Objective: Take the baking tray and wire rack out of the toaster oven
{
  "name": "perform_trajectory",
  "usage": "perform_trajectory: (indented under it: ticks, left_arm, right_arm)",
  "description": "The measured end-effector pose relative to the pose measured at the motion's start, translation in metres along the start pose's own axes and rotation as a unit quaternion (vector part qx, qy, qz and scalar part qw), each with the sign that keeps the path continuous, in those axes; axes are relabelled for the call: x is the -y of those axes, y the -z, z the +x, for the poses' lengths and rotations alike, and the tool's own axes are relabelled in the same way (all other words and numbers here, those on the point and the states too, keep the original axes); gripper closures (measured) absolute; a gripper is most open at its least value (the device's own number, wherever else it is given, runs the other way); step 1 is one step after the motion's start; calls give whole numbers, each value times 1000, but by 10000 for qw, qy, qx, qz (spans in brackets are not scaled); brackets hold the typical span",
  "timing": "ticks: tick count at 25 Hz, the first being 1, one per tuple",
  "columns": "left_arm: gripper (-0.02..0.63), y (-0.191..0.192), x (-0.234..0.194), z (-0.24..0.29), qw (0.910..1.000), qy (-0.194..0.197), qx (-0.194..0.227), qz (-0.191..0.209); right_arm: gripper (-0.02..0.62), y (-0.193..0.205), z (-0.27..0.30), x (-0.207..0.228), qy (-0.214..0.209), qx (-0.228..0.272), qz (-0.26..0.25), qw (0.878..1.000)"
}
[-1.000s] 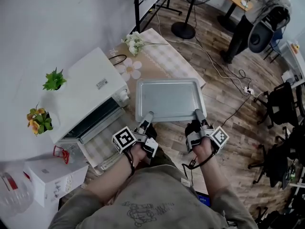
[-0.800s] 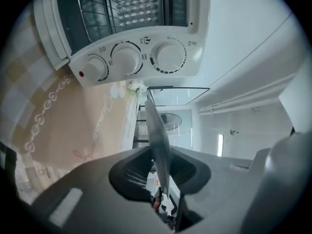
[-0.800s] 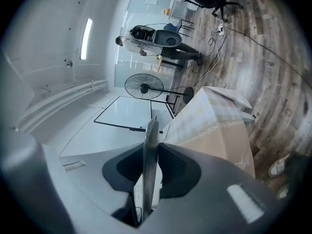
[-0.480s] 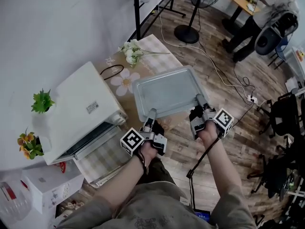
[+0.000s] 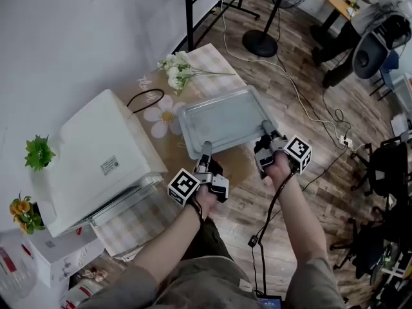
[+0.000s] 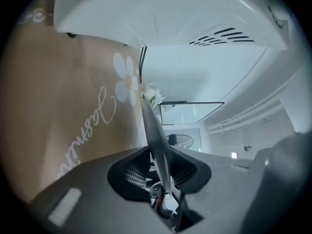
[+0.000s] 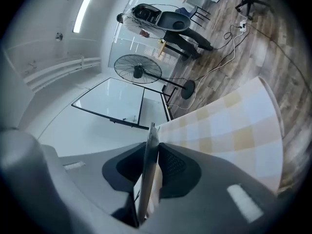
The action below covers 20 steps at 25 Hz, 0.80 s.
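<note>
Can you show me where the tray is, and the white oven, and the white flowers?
baking tray (image 5: 225, 120): head view, middle of its flat grey bottom.
toaster oven (image 5: 96, 156): head view, its white top panel.
white flowers (image 5: 174, 69): head view, the bunch of blossoms beyond the tray.

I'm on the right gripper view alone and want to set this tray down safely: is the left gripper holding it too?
Observer: Yes. The left gripper is shut on the near edge of the baking tray.
Operator: Where is the toaster oven?
Observer: The toaster oven stands to the tray's left in the head view, on the same table.
Operator: Anything near the tray's far edge?
Observer: White flowers lie on the table by its far left corner.
</note>
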<state>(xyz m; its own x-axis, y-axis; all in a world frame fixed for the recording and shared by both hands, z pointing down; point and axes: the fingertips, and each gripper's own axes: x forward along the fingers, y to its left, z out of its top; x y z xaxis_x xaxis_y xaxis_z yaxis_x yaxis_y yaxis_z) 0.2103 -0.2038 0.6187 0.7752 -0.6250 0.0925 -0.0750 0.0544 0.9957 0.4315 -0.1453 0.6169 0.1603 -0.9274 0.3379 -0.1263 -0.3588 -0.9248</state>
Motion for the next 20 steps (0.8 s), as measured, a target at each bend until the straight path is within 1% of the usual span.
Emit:
perform_trajectory:
  ticks: [8, 11, 14, 18, 20]
  left_arm:
    - [505, -23, -27, 31, 9990, -263, 344, -87]
    - [509, -33, -32, 40, 9985, -342, 435, -30]
    - [514, -40, -39, 47, 9977, -471, 487, 18]
    - [529, -53, -51, 53, 9955, -659, 659, -146]
    - [531, -56, -53, 56, 9948, -748, 664, -205]
  right_arm:
    - [493, -1, 57, 18, 286, -185, -162, 9993]
    - [489, 1, 75, 25, 488, -226, -335, 9980]
    - [491, 3, 88, 27, 579, -288, -546, 9964]
    - [495, 10, 106, 31, 807, -421, -784, 9928]
    - [499, 12, 112, 33, 931, -438, -862, 9910]
